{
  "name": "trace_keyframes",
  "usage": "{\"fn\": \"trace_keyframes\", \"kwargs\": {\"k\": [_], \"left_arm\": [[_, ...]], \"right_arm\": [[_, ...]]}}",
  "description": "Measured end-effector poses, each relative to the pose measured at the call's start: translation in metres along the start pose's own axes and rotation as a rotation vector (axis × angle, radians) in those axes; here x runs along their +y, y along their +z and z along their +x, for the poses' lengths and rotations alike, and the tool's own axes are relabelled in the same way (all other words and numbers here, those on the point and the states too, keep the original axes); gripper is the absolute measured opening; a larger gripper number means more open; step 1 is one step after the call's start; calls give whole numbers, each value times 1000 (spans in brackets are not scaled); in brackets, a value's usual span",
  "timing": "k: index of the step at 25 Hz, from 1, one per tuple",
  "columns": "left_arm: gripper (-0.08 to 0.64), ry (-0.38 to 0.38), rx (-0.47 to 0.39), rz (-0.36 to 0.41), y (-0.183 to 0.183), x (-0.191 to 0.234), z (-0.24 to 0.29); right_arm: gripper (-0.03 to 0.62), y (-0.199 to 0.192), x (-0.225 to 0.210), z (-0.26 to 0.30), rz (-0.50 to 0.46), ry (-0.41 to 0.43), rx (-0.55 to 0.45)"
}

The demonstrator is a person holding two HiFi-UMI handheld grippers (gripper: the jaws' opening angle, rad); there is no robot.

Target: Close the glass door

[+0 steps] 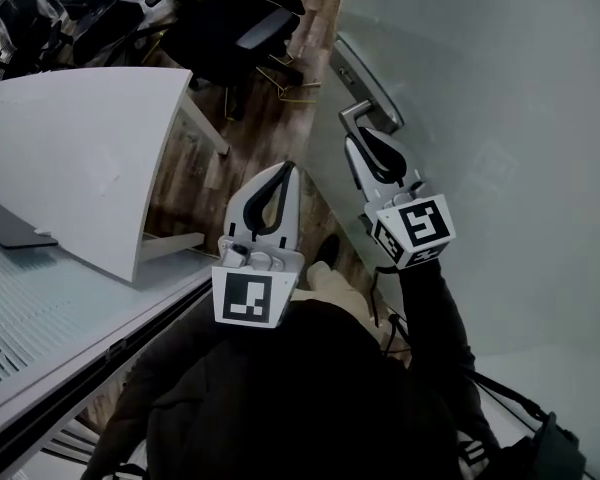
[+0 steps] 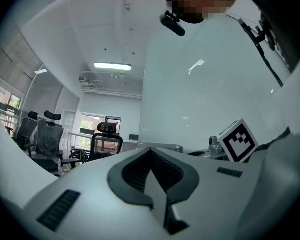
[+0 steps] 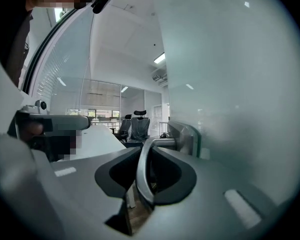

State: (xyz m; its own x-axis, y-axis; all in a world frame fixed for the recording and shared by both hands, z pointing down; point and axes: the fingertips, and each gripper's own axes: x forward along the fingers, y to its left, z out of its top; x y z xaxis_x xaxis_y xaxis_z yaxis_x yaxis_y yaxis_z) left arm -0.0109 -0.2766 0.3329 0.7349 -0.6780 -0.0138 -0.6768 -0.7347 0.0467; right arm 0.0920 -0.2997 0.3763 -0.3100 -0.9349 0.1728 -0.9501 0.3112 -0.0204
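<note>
So far only the hold is made. The right gripper (image 1: 368, 138), right of centre in the head view, has its jaws clamped on the lever of the door handle (image 1: 358, 114). In the right gripper view the curved metal lever runs straight down between the two dark pads, with its mounting plate just behind on the glass.

The glass door (image 1: 500, 118) fills the right side of the head view. It is frosted, and its edge runs from the top centre down towards the person's dark sleeve.

The left gripper (image 1: 283, 173) hangs near the middle of that frame, beside the right one but apart from the door. Its jaws are together with nothing between them.

To the left of the door's edge lies open wooden floor (image 1: 270, 118). A white table (image 1: 80, 148) stands at the upper left and office chairs (image 1: 230, 23) along the top.

No frame, latch plate or doorway jamb shows in any view. I would therefore judge the door not yet shut, though how far it has to swing cannot be told. What is left is the main part: moving the door by its handle until it meets its frame, then letting go.
</note>
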Motion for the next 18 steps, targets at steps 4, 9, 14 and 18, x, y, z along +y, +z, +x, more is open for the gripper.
{"fn": "trace_keyframes", "kwargs": {"k": [4,9,14,18], "left_arm": [[-3,12,-12,11,6,6,-27],[-3,53,-13,9,9,12,-61],[-3,87,-21,13,20,1,-100],[-3,130,-31,28,27,-10,-144]], "right_arm": [[63,0,41,-2,-13,52,6],[63,3,91,-6,-31,120,5],[63,4,141,-19,-39,189,13],[63,4,182,-31,-59,247,13]]}}
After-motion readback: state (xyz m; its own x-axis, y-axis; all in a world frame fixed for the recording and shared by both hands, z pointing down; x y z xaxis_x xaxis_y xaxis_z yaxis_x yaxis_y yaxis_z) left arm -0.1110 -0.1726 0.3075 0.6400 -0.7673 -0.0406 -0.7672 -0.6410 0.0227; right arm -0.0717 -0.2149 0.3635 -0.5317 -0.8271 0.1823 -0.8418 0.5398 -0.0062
